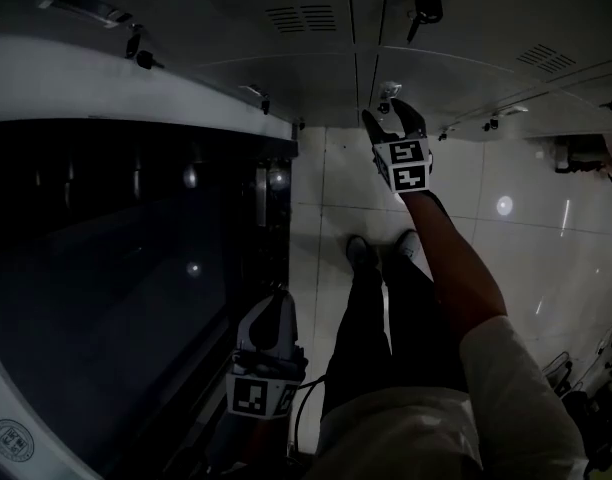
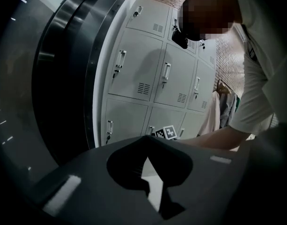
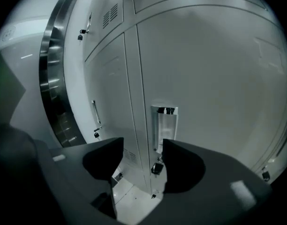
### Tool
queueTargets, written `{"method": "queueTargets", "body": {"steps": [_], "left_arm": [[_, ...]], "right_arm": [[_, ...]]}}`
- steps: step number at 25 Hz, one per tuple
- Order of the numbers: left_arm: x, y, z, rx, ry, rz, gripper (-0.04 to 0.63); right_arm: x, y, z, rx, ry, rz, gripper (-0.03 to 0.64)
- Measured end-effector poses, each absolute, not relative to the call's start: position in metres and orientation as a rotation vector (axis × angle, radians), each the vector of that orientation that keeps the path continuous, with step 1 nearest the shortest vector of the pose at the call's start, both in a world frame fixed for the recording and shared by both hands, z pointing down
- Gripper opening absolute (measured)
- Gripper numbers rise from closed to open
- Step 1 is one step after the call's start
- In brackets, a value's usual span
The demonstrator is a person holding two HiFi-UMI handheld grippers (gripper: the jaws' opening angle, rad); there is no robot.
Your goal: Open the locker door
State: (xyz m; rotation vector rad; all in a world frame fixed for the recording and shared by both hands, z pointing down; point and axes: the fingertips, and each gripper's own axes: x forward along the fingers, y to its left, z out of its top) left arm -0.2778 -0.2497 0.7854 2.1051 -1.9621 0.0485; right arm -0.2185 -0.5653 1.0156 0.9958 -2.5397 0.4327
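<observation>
Pale short-sleeved shirt (image 1: 516,388) up top, dark long trousers (image 1: 386,308) below. The dark two-jaw left gripper (image 1: 278,298) carries a white cube with black square markers (image 1: 258,396) and trails a thin dark cable (image 1: 298,413). The matching right gripper (image 1: 391,118) wears the same marker cube (image 1: 406,165).

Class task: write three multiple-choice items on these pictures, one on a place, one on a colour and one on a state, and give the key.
1. Where is the right gripper?
A. at a locker handle
B. on the floor
C. on the person's shoe

2. What colour are the lockers?
A. red
B. pale grey
C. green

3. How do the right gripper's fingers stand?
A. shut together
B. shut on the handle
C. apart

Key: 1 A, the handle stands just beyond its fingers. 2 B, the left gripper view shows them pale grey. 3 C, a wide gap shows between them and neither presses on the handle.
</observation>
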Motion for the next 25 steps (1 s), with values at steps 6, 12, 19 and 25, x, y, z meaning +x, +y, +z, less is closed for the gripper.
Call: {"method": "queueTargets", "body": {"steps": [6,12,19,25], "left_arm": [[-0.270,-0.225,0.829,2.068,-1.875,0.114,0.032],[-0.279,-0.232,0.795,2.081,-1.940,-0.027,0.032],[-0.267,-0.224,0.807,2.105,-1.848,0.113,0.032],[-0.264,-0.232,0.775,2.128,-1.862,0.108,0.032]], "right_arm": [[-0.238,-0.586,1.011,1.027,-2.551,0.427,0.252],[-0.234,-0.583,1.006,1.124,-2.506,0.500,0.230],[-0.202,-0.530,1.015,1.221,-2.447,0.493,0.198],[-0.139,-0.474,1.026,1.262,-2.368,0.485,0.138]]}}
